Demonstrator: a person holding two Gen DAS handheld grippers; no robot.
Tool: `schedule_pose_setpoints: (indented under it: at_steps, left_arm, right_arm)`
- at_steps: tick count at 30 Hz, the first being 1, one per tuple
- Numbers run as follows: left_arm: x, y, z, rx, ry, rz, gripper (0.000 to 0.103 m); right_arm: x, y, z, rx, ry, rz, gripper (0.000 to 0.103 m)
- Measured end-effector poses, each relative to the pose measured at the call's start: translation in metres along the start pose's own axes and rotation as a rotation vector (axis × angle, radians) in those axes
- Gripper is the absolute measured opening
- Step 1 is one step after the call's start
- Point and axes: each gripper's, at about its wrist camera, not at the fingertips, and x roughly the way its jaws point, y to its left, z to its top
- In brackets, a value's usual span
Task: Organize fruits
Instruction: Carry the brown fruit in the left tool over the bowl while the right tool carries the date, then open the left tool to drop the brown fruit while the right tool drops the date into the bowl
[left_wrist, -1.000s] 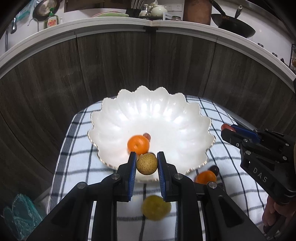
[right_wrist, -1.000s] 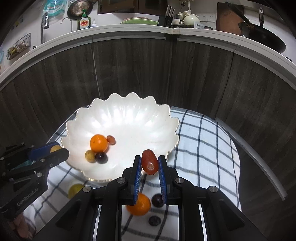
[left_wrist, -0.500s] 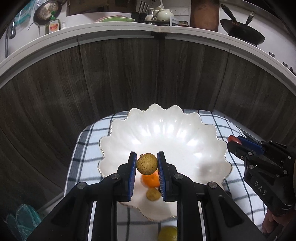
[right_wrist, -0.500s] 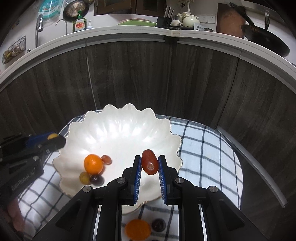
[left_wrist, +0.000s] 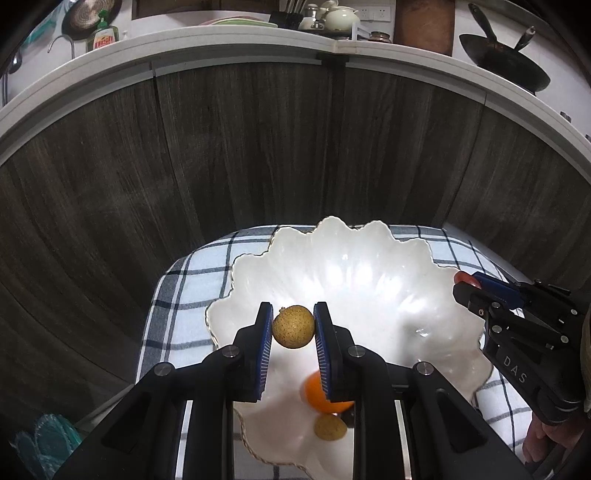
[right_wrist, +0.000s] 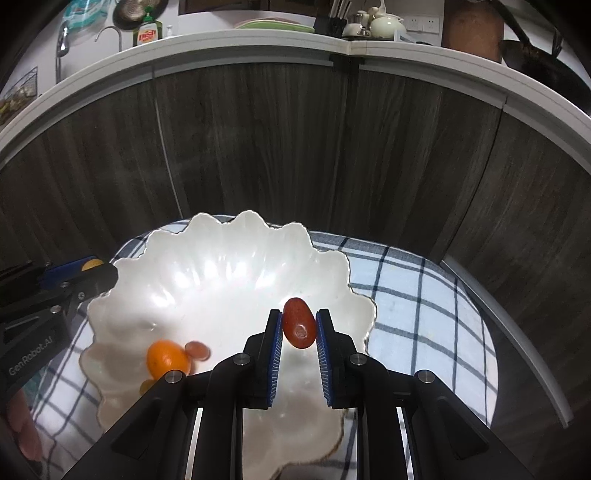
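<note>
Speckled tan round fruit (left_wrist: 293, 326) and glossy red oval fruit (right_wrist: 299, 328), both clamped.

Both tongs, left (left_wrist: 293, 326) and right (right_wrist: 299, 325), point steeply downward, each clamped tight.

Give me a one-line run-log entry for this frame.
left gripper: shut on speckled tan fruit | right gripper: shut on red oval fruit | both above white scalloped bowl | not yet released

The scalloped bowl (left_wrist: 369, 280) sits on the checked cloth (left_wrist: 177, 295). In the bowl, near its front rim, lie a tangerine (right_wrist: 167, 359) and a longan (left_wrist: 330, 427).
</note>
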Motion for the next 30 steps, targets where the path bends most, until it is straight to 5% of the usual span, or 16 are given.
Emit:
schedule_pose_setpoints:
  at_steps: [14,19,23,30]
  left_arm:
    - [0.023,0.004,0.009,0.003,0.041,-0.010,0.025]
    - [0.019,0.004,0.009,-0.002,0.026,-0.005,0.049]
    - [0.013,0.006,0.010,-0.011,0.020,0.001,0.061]
    - [-0.006,0.003,0.014,-0.006,0.013,0.010,0.074]
  right_arm:
    - [0.035,0.000,0.017,-0.025,0.079,0.027,0.020]
    - [0.037,0.004,0.021,-0.050,0.108,0.055,0.022]
    - [0.031,0.003,0.023,-0.041,0.095,0.038,0.053]
    - [0.016,-0.005,0.025,-0.011,0.070,0.003,0.059]
